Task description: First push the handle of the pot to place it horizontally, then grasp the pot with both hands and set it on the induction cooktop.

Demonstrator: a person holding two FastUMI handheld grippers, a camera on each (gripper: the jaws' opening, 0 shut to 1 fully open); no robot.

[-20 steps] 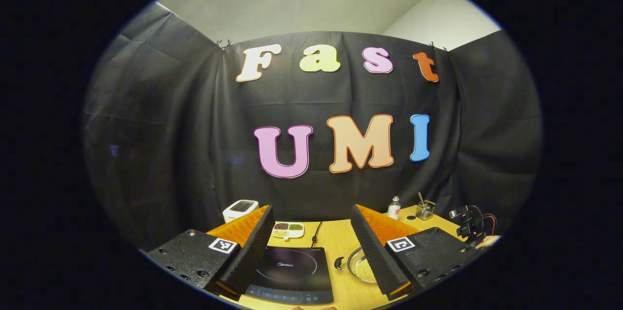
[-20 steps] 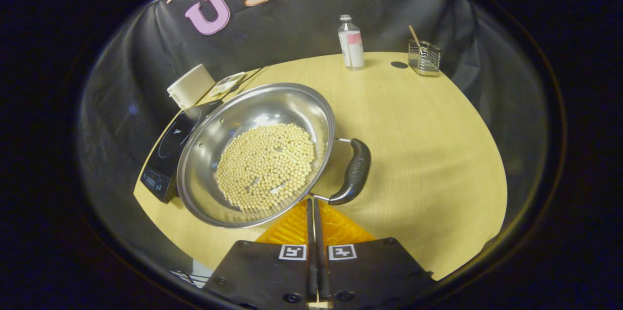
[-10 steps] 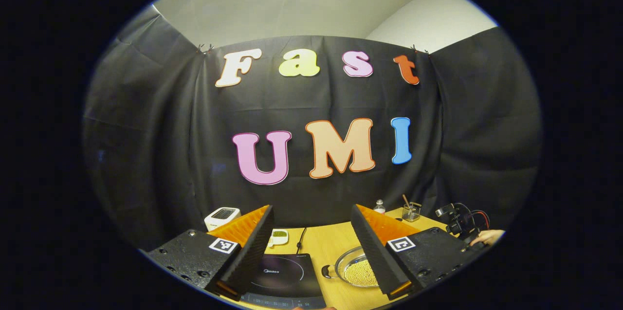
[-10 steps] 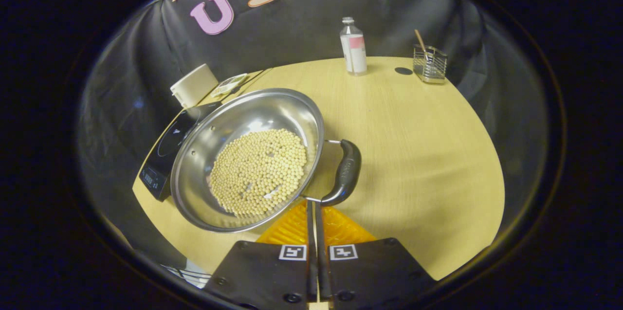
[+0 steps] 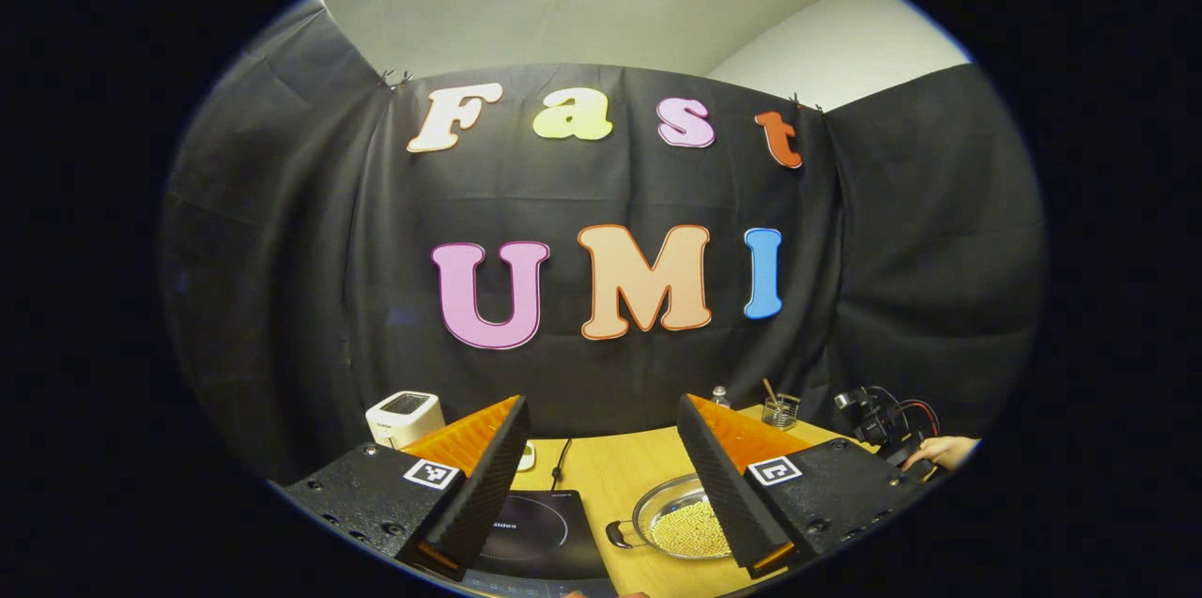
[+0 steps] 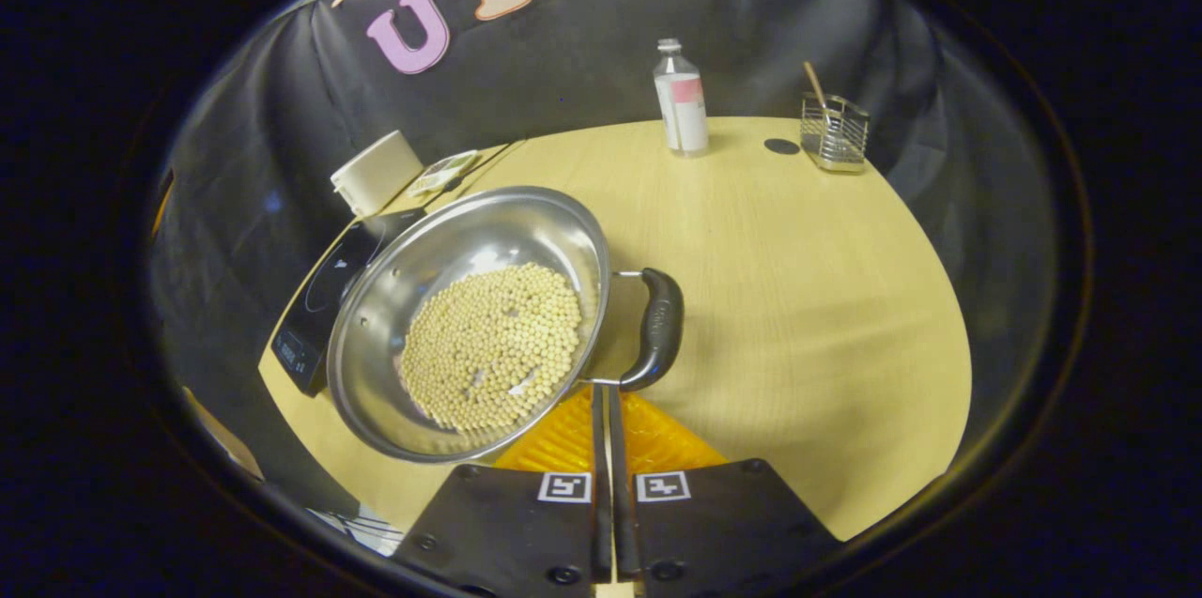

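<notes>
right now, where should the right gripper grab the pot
By the black side handle, coming from the pot's right: the grip stands off the rim on two wire arms, leaving room for a finger. The right gripper, fingers together, must open first.

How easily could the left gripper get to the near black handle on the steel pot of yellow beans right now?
Probably yes. The left gripper is open and raised above the table, and the near black handle of the steel pot sits between its fingers in the left gripper view, with nothing in between.
</notes>
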